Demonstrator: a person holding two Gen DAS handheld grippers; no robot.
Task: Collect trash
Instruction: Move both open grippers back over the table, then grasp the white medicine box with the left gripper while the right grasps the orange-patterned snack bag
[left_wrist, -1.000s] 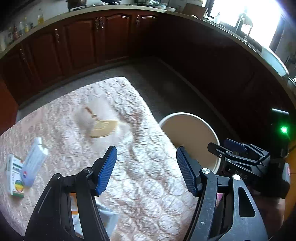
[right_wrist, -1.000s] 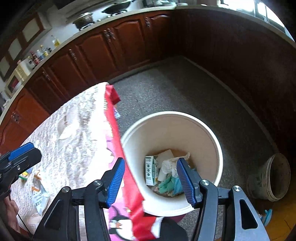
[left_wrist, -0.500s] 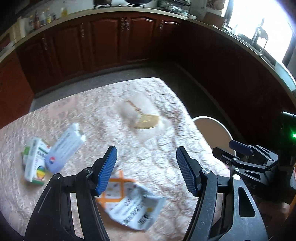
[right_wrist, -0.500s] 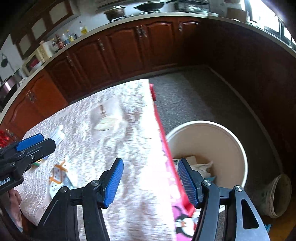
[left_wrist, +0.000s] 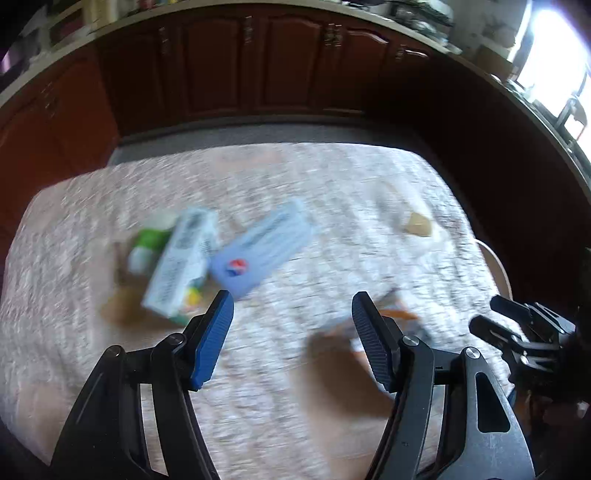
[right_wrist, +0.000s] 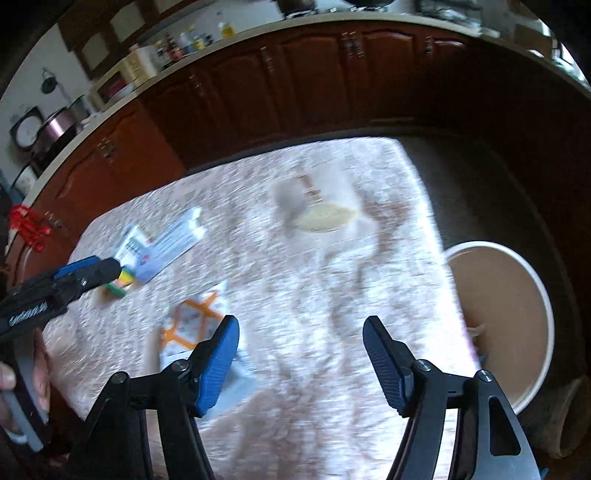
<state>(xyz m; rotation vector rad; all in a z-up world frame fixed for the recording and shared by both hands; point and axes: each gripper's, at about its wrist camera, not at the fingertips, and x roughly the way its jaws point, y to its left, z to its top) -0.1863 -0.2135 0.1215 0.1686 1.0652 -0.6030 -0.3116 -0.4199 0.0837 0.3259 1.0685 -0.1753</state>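
Your left gripper (left_wrist: 291, 334) hangs empty with its jaws apart near the green-and-white carton (left_wrist: 177, 267) and the pale blue box (left_wrist: 264, 249), while your right gripper (right_wrist: 301, 356), jaws opening with nothing between them, sits over the table (right_wrist: 332, 280) beside the crumpled orange-and-white wrapper (right_wrist: 192, 321). The waste bucket (right_wrist: 532, 280) stands on the floor just off the table's edge. Both views are smeared, so closing now could miss the flat wrapper, bunch the cloth, or knock the overlapping boxes.
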